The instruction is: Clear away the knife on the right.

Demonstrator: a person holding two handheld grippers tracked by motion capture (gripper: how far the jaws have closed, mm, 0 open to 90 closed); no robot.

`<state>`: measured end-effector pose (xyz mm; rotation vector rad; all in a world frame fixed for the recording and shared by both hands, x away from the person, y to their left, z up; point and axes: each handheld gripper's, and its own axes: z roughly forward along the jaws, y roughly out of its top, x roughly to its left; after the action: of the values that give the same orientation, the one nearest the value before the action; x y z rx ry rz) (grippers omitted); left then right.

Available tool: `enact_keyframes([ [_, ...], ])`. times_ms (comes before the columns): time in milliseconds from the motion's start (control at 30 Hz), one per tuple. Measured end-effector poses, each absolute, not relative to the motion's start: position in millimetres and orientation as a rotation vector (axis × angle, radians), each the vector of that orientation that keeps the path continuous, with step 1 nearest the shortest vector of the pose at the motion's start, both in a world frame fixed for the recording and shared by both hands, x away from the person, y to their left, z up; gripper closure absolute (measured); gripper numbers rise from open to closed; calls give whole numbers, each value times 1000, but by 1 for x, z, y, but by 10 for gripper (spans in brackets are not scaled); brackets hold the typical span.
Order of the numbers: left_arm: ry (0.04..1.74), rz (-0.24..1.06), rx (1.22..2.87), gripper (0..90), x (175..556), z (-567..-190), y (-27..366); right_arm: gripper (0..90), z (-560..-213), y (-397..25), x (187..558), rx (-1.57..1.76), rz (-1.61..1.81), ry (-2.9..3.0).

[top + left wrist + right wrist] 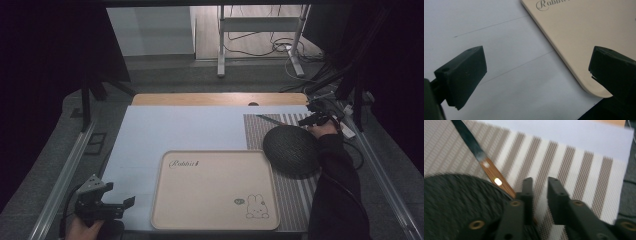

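Observation:
My left gripper is open at the table's near left, its jaws wide apart over a white sheet. In the left gripper view, that gripper hovers by the corner of a beige tray printed with "Rabbit". The tray lies front centre with nothing on it. At the far right, my right gripper sits by a round dark mat and a knife. In the right gripper view, the knife's wooden handle runs in under the left jaw. The right gripper holds a narrow gap showing only striped placemat.
The striped placemat runs down the table's right side under the round mat. A wooden table edge shows beyond the white sheet. Metal rails flank the table, and cables lie near the far right corner.

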<state>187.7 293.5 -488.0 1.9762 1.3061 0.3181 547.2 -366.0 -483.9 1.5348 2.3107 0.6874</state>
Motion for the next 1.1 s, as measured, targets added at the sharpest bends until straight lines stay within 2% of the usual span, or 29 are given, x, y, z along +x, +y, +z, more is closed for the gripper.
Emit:
enact_keyframes([
  [267,1308,315,1971,18,188,-488,294,308,-476,-340,552,1478,750,2324],
  [300,1308,315,1971,18,188,-488,294,308,-476,-340,552,1478,750,2324],
  [333,1309,315,1970,18,188,-488,294,211,-477,-333,554,1480,752,2322],
  [400,1309,314,1969,18,188,-488,294,84,-480,-328,556,1492,738,2323],
  [467,1309,314,1969,17,188,-488,294,25,-483,-321,558,1500,699,2320],
  [533,1310,314,1968,18,188,-488,294,0,-485,-316,560,1503,671,2316],
  [1100,1311,311,1969,17,188,-488,294,0,-507,-297,579,1509,544,2395],
])
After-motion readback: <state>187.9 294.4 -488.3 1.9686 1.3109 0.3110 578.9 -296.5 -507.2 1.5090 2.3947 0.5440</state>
